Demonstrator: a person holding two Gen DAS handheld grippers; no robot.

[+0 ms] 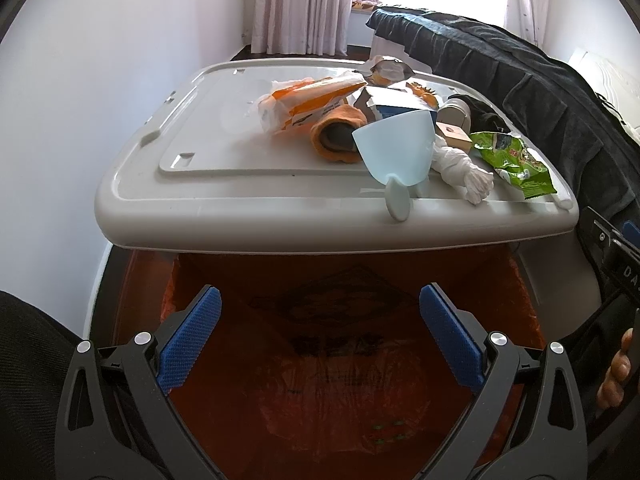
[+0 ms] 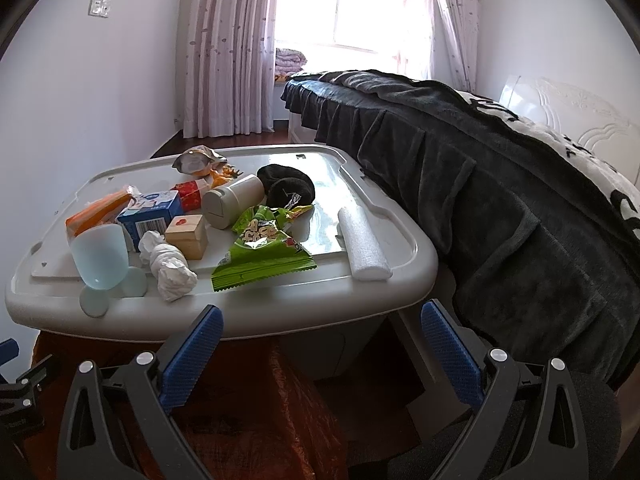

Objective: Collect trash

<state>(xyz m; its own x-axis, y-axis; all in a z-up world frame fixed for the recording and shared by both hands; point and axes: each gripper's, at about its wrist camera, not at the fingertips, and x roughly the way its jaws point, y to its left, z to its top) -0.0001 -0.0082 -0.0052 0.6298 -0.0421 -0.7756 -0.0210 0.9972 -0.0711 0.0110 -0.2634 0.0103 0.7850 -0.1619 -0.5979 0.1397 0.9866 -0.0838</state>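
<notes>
Both jaws gape wide and empty: my left gripper (image 1: 320,336) hangs over the orange bag (image 1: 340,368), my right gripper (image 2: 322,354) before the grey counter (image 2: 256,316). From nine to three o'clock lie blue cup (image 2: 100,256), white tissue wad (image 2: 170,270), green wrapper (image 2: 262,256) and foam roll (image 2: 364,244).

Wrapper (image 2: 262,256) lies on lid (image 2: 376,216), right of tissue (image 2: 170,266).

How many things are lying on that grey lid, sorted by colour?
Counting what the right wrist view shows clearly:
Orange: 1, bag
Blue: 2, goblet, carton
White: 2, tissue wad, foam roll
Green: 1, snack packet
Black: 1, cloth
Total: 7
</notes>
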